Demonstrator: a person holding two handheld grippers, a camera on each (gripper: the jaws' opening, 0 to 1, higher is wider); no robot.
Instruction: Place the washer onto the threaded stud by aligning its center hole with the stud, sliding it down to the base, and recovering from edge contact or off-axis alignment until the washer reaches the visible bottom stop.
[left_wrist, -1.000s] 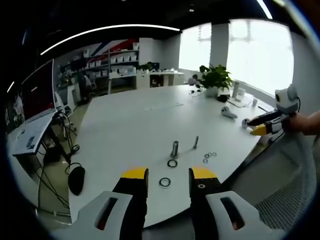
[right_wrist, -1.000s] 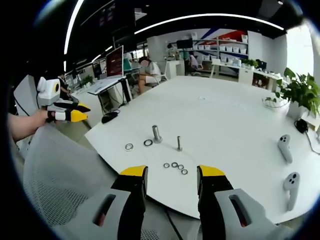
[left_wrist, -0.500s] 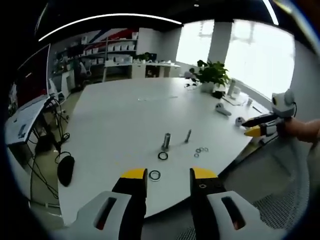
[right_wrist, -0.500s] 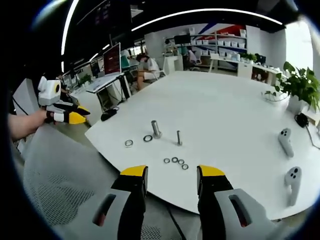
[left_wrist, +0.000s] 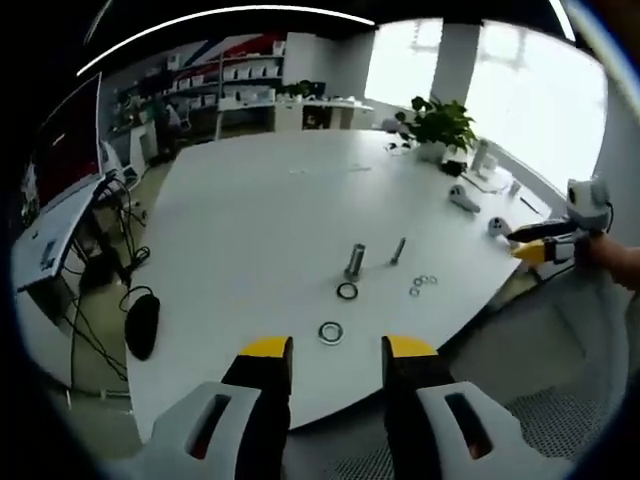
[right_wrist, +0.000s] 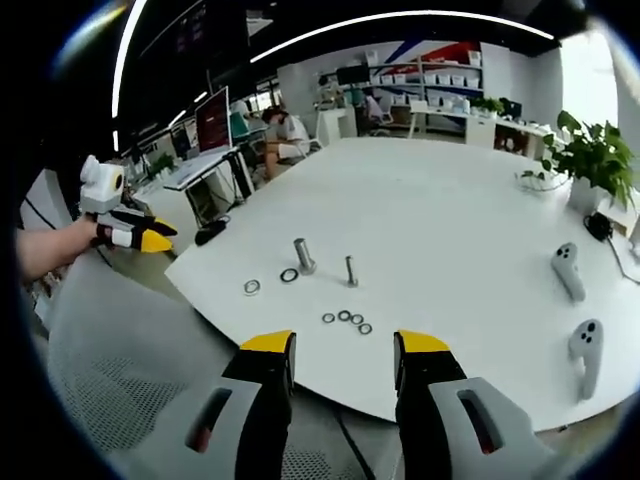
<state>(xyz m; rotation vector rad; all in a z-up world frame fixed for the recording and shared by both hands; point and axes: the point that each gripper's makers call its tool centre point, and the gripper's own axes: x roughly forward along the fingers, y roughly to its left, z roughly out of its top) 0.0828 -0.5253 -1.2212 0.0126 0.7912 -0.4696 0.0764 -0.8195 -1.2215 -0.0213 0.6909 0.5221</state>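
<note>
Presently the washers lie flat on the white counter (left_wrist: 250, 220), none on a stud: one bright washer (left_wrist: 330, 331) nearest the counter edge, a dark washer (left_wrist: 347, 291) just beside the base of the thick stud (left_wrist: 354, 262), and a cluster of small washers (left_wrist: 422, 284) near the thin stud (left_wrist: 398, 250). Both studs stand upright, near each other, apart. In the right gripper view the same set appears: thick stud (right_wrist: 303, 256), thin stud (right_wrist: 351, 271), dark washer (right_wrist: 289, 275), bright washer (right_wrist: 252, 287), small washers (right_wrist: 346, 320). The left tool (left_wrist: 338, 349) hangs off the counter edge, jaws parted and empty. The right tool (right_wrist: 343, 345) is likewise off the edge, jaws parted, gripping nothing. Two controllers (right_wrist: 566, 272) lie well apart from the studs. A plant (left_wrist: 438, 127) stands at the far side.
</note>
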